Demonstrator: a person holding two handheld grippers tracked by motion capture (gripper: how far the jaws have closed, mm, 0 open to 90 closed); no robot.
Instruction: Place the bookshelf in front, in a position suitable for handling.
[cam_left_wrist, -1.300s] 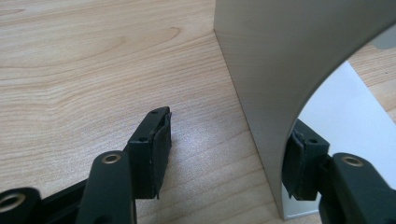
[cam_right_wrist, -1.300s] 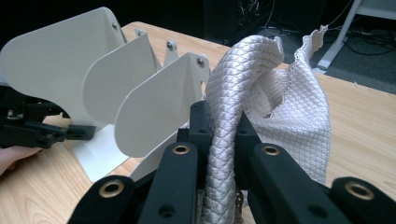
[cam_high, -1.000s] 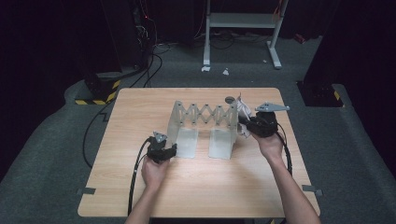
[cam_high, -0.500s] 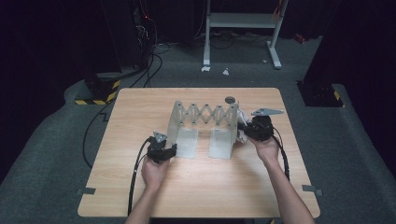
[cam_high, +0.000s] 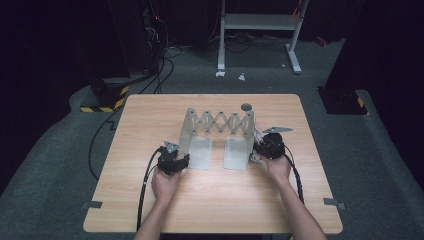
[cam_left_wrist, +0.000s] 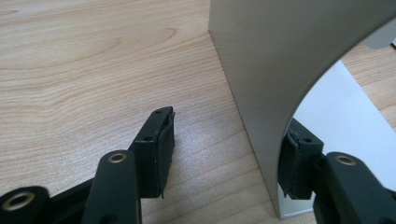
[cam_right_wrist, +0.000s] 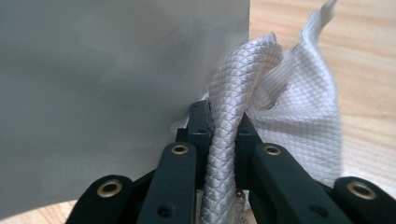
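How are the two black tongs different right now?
The left tongs stand open around the grey rack's end plate, one pad clear of it; the right tongs are shut on a white cloth. The left tongs hold nothing; the right tongs carry that cloth beside the rack's other end. Both sit low by the rack.

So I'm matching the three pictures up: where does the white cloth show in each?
High view: white cloth at the right gripper, beside the metal rack.
Left gripper view: not in it.
Right gripper view: white cloth, centre, clamped.
Shared landmark: the rack's grey plate.
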